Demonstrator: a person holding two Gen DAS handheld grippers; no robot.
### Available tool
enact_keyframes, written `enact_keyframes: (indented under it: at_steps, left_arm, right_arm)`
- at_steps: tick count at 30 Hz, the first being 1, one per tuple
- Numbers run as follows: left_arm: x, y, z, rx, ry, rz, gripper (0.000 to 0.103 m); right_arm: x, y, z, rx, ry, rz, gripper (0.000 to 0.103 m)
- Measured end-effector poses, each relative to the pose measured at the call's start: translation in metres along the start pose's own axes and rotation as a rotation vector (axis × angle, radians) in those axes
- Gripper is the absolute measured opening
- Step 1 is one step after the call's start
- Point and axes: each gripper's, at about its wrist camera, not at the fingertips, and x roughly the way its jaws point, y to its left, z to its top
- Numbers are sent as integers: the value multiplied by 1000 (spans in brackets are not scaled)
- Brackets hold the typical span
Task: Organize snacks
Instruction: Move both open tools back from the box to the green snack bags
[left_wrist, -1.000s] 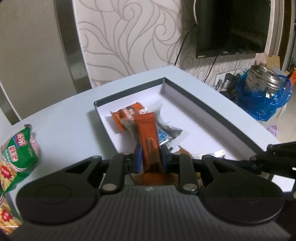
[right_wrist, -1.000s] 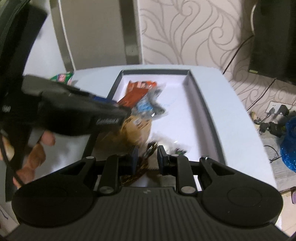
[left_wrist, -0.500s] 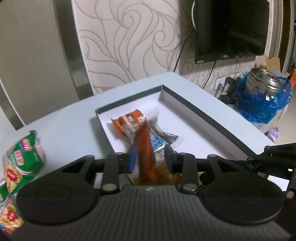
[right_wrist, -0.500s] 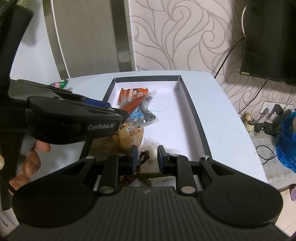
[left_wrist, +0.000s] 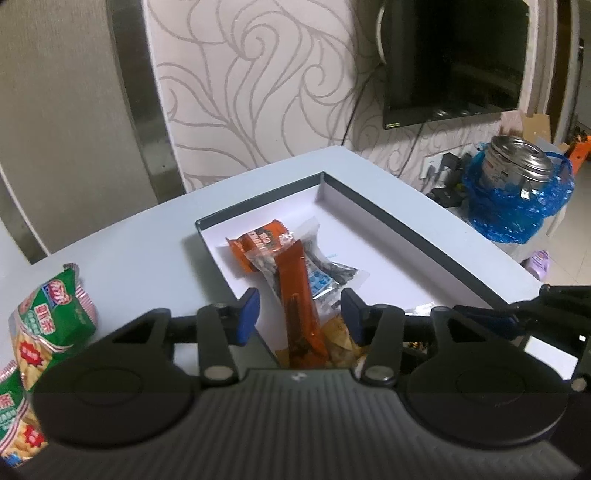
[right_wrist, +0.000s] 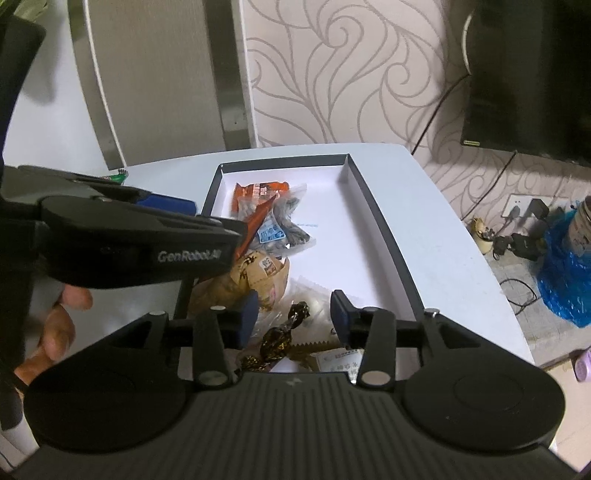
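A white box with a dark rim (left_wrist: 406, 229) lies on the pale table and holds several snacks. My left gripper (left_wrist: 300, 314) hangs over its near end, jaws opening. A long orange packet (left_wrist: 297, 291) lies between the pads, touching neither, on a clear packet with a blue label (left_wrist: 321, 280). My right gripper (right_wrist: 294, 314) is over the same box (right_wrist: 380, 229), jaws opening. A dark foil candy (right_wrist: 275, 341) lies loose below and between its pads. A brown paper-wrapped snack (right_wrist: 258, 273) sits beside it. A green snack bag (left_wrist: 51, 325) lies on the table outside the box.
In the right wrist view the other tool's black finger (right_wrist: 147, 240) crosses the left side, with a person's hand (right_wrist: 59, 325) under it. Beyond the table's right edge stands a metal pot in a blue bag (left_wrist: 517, 173). A dark screen (left_wrist: 454, 55) hangs on the patterned wall.
Both grippers have opened. The left one let go of the orange packet, which tipped down into the box. The right one released the dark candy.
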Motion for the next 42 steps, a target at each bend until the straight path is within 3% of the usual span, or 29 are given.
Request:
enact_keyframes:
  at_steps: [8,20,28,42]
  left_arm:
    - [0,0,0,15,15,-45,51]
    - [-10,5,-4,23,8,-79,51]
    - [-37,36,-9,-42,-9,-44,51]
    - [-72,110,-35,-149,-2,92,51]
  right_arm:
    - [-9,7,-3,19,-6,-40,58]
    - [-13,9,-7,60,5,-78,58]
    - [-25,42,7,29,-59,-24,63]
    - [-10,111,17,-56,-46,96,63]
